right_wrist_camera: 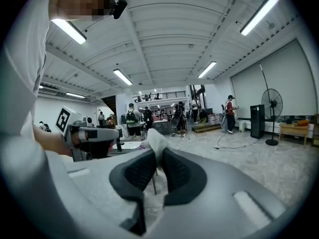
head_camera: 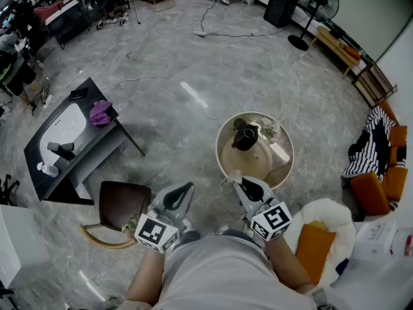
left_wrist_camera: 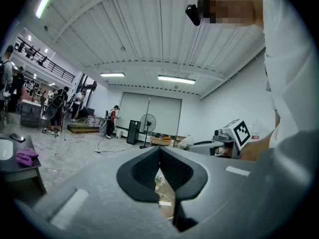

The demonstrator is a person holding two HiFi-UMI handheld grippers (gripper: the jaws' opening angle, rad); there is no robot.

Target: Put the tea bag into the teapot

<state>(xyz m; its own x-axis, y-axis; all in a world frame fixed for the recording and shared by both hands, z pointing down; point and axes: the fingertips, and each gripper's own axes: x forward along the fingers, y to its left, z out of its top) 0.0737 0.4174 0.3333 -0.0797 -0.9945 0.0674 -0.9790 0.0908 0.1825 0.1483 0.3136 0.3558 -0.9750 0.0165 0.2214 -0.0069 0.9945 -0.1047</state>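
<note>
A dark teapot (head_camera: pixel 245 136) stands at the back of a small round table (head_camera: pixel 224 163) just ahead of me. In the right gripper view the jaws of my right gripper (right_wrist_camera: pixel 156 156) are pinched on a white tea bag (right_wrist_camera: pixel 153 139), whose top sticks up above them. In the head view this gripper (head_camera: pixel 237 181) hangs at the table's near rim, short of the teapot, with the tea bag (head_camera: pixel 233 175) at its tip. My left gripper (head_camera: pixel 183 188) is held low to the left of the table, its jaws (left_wrist_camera: pixel 159 152) shut with nothing between them.
A small bunch of flowers (head_camera: pixel 268 131) sits beside the teapot. A brown chair (head_camera: pixel 122 205) stands at my left, a dark desk (head_camera: pixel 97 150) with a purple cloth (head_camera: pixel 100 113) beyond it. Orange cushions (head_camera: pixel 315 247) lie at my right. A cable (head_camera: pixel 213 112) crosses the floor.
</note>
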